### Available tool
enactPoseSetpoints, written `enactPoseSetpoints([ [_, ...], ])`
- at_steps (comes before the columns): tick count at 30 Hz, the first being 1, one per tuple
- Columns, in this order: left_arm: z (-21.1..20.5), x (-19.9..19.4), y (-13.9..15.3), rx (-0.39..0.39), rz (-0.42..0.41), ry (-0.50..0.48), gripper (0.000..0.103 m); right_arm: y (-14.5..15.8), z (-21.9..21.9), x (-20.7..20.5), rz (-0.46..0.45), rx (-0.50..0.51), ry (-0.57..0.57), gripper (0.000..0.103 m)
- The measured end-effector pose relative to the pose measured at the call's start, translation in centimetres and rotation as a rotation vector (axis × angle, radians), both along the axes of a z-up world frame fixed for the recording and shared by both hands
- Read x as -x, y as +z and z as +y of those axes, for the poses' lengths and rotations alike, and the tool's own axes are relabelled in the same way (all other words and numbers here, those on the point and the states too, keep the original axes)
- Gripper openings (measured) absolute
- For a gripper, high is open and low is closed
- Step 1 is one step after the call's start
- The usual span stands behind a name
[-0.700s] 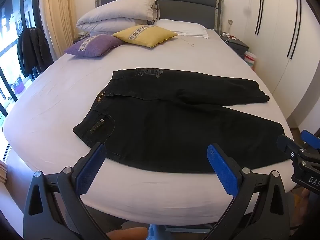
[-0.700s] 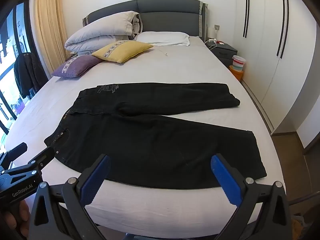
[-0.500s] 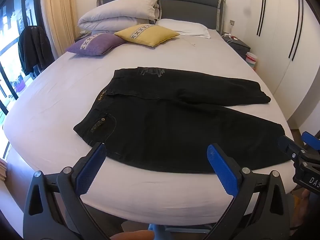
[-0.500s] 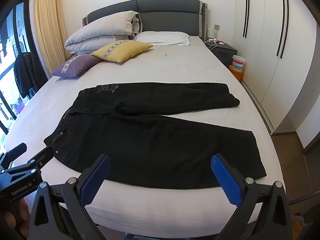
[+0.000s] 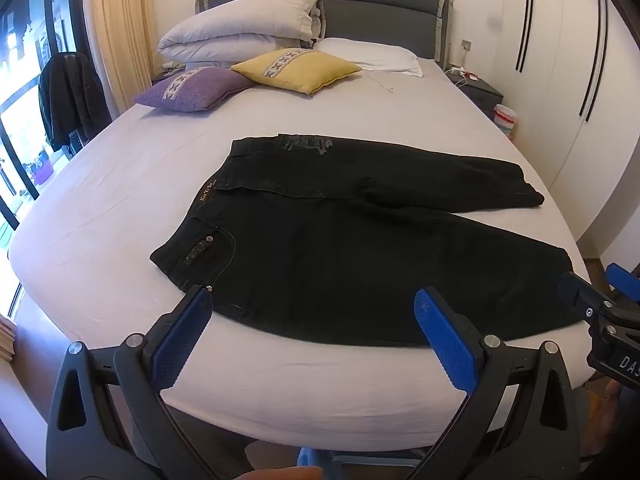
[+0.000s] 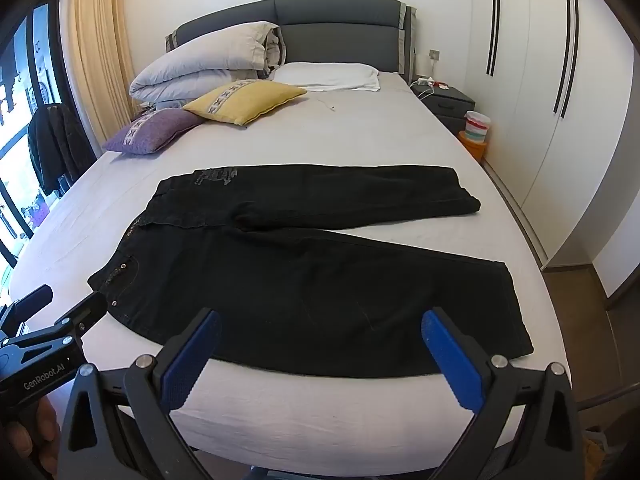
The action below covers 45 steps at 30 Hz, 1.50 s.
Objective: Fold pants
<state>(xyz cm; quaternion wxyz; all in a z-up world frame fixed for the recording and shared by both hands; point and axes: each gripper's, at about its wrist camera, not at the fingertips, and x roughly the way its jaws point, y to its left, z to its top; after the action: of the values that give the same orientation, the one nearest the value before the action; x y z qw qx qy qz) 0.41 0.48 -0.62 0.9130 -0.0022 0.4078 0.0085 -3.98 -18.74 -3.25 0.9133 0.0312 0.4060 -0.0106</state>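
Note:
Black pants (image 5: 360, 248) lie flat on the bed (image 5: 120, 200), waistband to the left, the two legs spread apart toward the right; they also show in the right wrist view (image 6: 312, 280). My left gripper (image 5: 312, 320) is open and empty, hovering over the bed's near edge by the waistband corner. My right gripper (image 6: 320, 344) is open and empty, over the near edge by the nearer leg. Each gripper shows at the edge of the other's view: the right gripper at the left wrist view's right edge (image 5: 600, 312), the left gripper at the right wrist view's left edge (image 6: 44, 340).
A yellow cushion (image 5: 296, 68), a purple cushion (image 5: 192, 88), a folded duvet (image 5: 240, 36) and a white pillow (image 5: 372, 56) lie at the headboard end. A nightstand (image 6: 444, 100) and a small bin (image 6: 476, 128) stand on the right, by white wardrobes (image 6: 560, 120). A dark jacket (image 5: 68, 100) hangs left.
Both grippers have crept slightly forward toward the bed. The pants have not moved and both grippers stay open.

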Motion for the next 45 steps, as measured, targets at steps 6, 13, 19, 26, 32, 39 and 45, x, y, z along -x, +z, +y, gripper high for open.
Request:
enactPoseSetpoints([
  [6, 0.13, 0.01, -0.08, -0.001, -0.001, 0.001, 0.103, -0.07, 0.06, 0.01, 0.000, -0.001, 0.000, 0.103],
  [13, 0.12, 0.00, -0.09, -0.003, 0.000, 0.001, 0.103, -0.14, 0.13, 0.03, 0.000, -0.001, 0.000, 0.103],
  [19, 0.33, 0.03, -0.34, -0.001, 0.000, 0.004, 0.103, -0.21, 0.19, 0.03, 0.001, -0.002, 0.000, 0.103],
  [26, 0.28, 0.01, -0.35, -0.002, 0.000, 0.004, 0.103, -0.28, 0.14, 0.02, 0.001, -0.003, 0.000, 0.103],
  [32, 0.22, -0.02, -0.31, -0.002, 0.001, 0.004, 0.103, -0.33, 0.14, 0.00, 0.002, -0.003, 0.000, 0.103],
  [39, 0.37, 0.03, -0.69, -0.005, -0.002, 0.007, 0.103, -0.38, 0.22, -0.03, 0.002, -0.005, 0.000, 0.103],
  [45, 0.32, 0.02, -0.68, -0.006, -0.001, 0.006, 0.103, -0.34, 0.27, -0.01, 0.002, -0.004, -0.001, 0.103],
])
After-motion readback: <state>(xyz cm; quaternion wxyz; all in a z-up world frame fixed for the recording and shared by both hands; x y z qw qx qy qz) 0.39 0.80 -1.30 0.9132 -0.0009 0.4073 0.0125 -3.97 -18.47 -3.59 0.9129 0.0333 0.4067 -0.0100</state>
